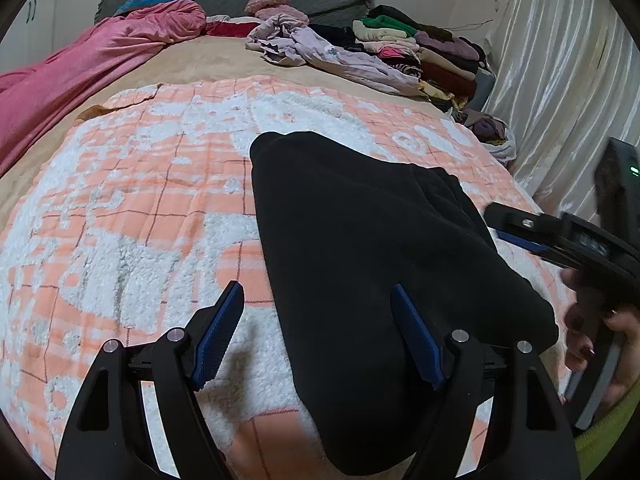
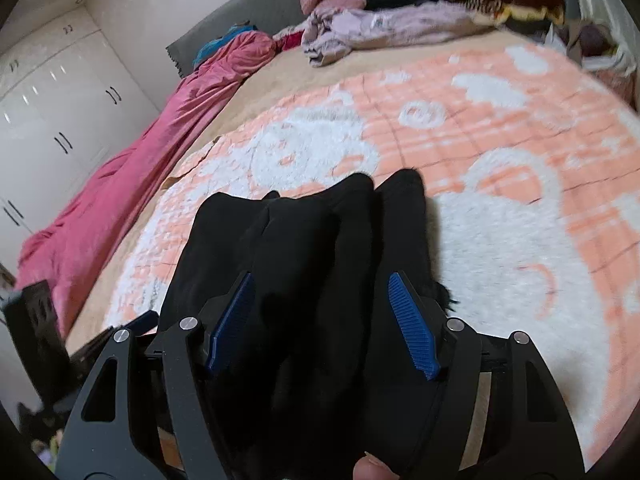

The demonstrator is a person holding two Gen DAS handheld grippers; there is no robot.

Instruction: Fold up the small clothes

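Left hand-held gripper (image 1: pixel 318 330): jaws spread wide, holding nothing; its right pad hangs over the near part of the garment, its left pad over bare blanket. Contact with the cloth cannot be told.
Right hand-held gripper (image 2: pixel 320 320): jaws spread wide, gripping nothing; black cloth lies under and between the pads. In the left wrist view it enters at 3 o'clock, at the garment's right edge.
Black garment (image 1: pixel 360 248): lies on the orange-and-white blanket (image 1: pixel 140 200) on the bed, folded lengthwise into a long strip running from 6 o'clock toward 12 o'clock, with a second layer showing at its right side.
Surroundings: lilac clothes (image 1: pixel 320 46) and a stack of folded clothes (image 1: pixel 424 48) lie at 1 o'clock, well apart from the work; a pink cover (image 1: pixel 80 76) lies at 10 o'clock.
Step in hand: judged to be between folds, the lengthwise fold done and both tools released.
Next move: likely each tool must pinch a near corner through all layers, then carry that end toward the far end, edges aligned.
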